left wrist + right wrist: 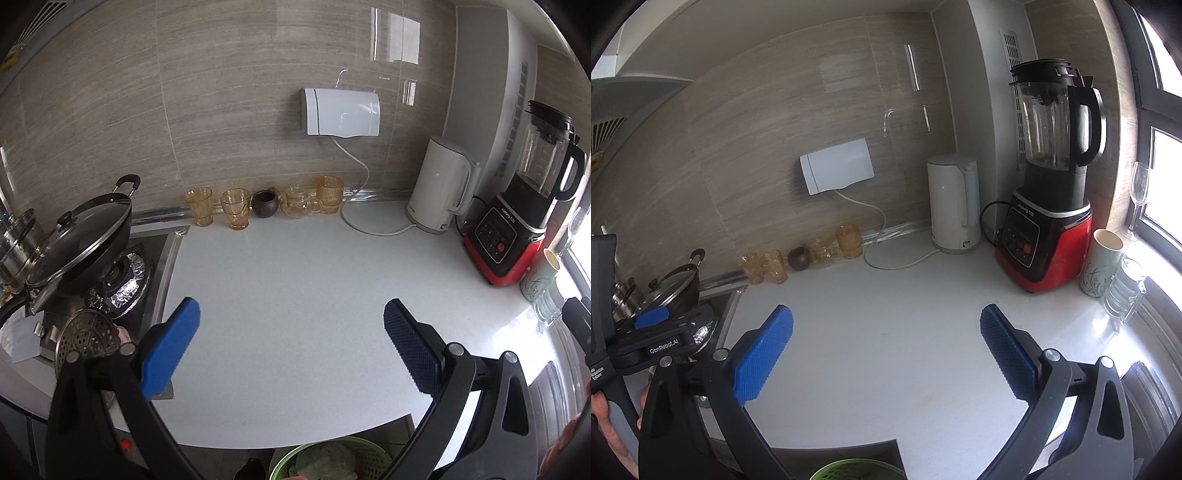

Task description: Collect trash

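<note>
Left wrist view: left gripper (291,334) and right gripper (886,341), both spread and empty, over bare counter (295,280); trash lies in green basket (328,459) below counter edge, nearer the left gripper.

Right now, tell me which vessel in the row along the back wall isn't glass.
The small dark brown pot, middle of the row; the amber cups and the little teapot around it are see-through glass.
</note>
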A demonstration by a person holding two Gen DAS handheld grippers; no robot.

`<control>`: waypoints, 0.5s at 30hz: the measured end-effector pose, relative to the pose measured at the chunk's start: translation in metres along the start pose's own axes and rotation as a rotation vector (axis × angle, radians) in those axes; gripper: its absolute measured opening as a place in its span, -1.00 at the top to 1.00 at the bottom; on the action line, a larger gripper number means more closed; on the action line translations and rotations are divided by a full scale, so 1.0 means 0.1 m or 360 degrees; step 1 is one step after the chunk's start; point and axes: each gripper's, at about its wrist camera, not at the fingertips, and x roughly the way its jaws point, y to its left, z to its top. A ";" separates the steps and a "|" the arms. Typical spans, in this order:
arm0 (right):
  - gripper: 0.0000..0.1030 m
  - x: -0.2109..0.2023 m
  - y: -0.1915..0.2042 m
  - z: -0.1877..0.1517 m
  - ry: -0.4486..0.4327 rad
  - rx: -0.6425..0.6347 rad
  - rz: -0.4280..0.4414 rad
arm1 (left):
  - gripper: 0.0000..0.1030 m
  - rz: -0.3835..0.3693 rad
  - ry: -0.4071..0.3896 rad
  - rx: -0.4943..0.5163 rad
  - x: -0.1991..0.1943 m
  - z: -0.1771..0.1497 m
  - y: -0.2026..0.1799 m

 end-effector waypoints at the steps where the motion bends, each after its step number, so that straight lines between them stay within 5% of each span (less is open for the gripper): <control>1: -0.96 0.00 -0.01 0.00 0.0002 0.0003 -0.0002 | -0.85 0.0002 -0.0001 0.0000 0.00 0.00 -0.01; 15: -0.96 0.02 -0.08 0.01 0.0007 0.0023 -0.0007 | -0.85 0.0017 -0.0003 0.0025 0.03 0.02 -0.06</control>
